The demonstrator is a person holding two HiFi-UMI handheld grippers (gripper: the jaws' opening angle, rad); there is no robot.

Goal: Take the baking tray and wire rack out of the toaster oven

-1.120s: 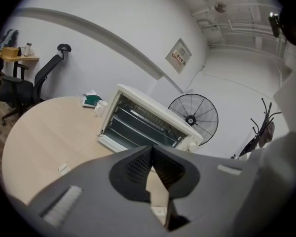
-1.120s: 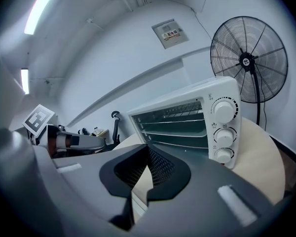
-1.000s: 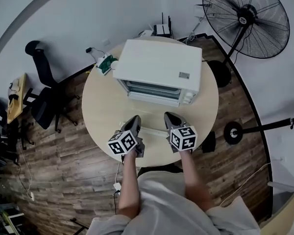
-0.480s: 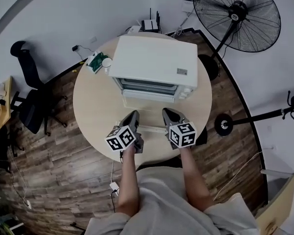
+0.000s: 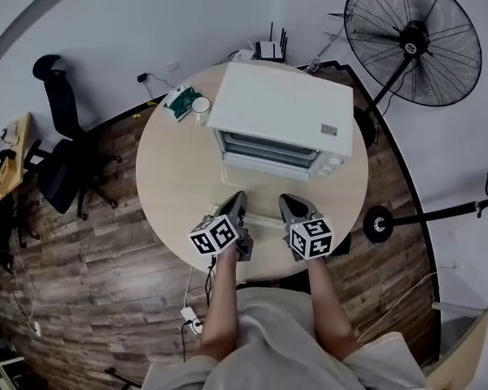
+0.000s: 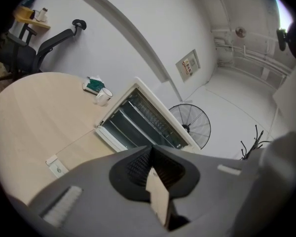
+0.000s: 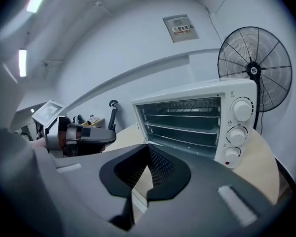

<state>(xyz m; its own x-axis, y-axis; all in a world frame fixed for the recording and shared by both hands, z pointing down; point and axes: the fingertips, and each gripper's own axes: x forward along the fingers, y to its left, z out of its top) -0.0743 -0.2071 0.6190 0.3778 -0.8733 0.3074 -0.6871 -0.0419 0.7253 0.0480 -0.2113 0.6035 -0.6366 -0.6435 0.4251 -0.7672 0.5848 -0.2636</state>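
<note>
Left gripper [image 5: 239, 198] and right gripper [image 5: 284, 200], both closed and empty, hover side by side, lining up on the toaster oven [image 5: 281, 108] just ahead. The wire rack [image 7: 178, 115] and, seemingly, the baking tray [image 7: 185, 129] beneath it sit inside.

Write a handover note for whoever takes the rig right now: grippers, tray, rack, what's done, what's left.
Left gripper: shut, empty, over the table in front of the toaster oven.
Right gripper: shut, empty, beside the left one.
Oven: open toward the grippers. The wire rack is on the upper level and what looks like the baking tray below it, both inside.
Done: nothing is out.
Left: open a gripper, pull out the tray, then the rack.
</note>
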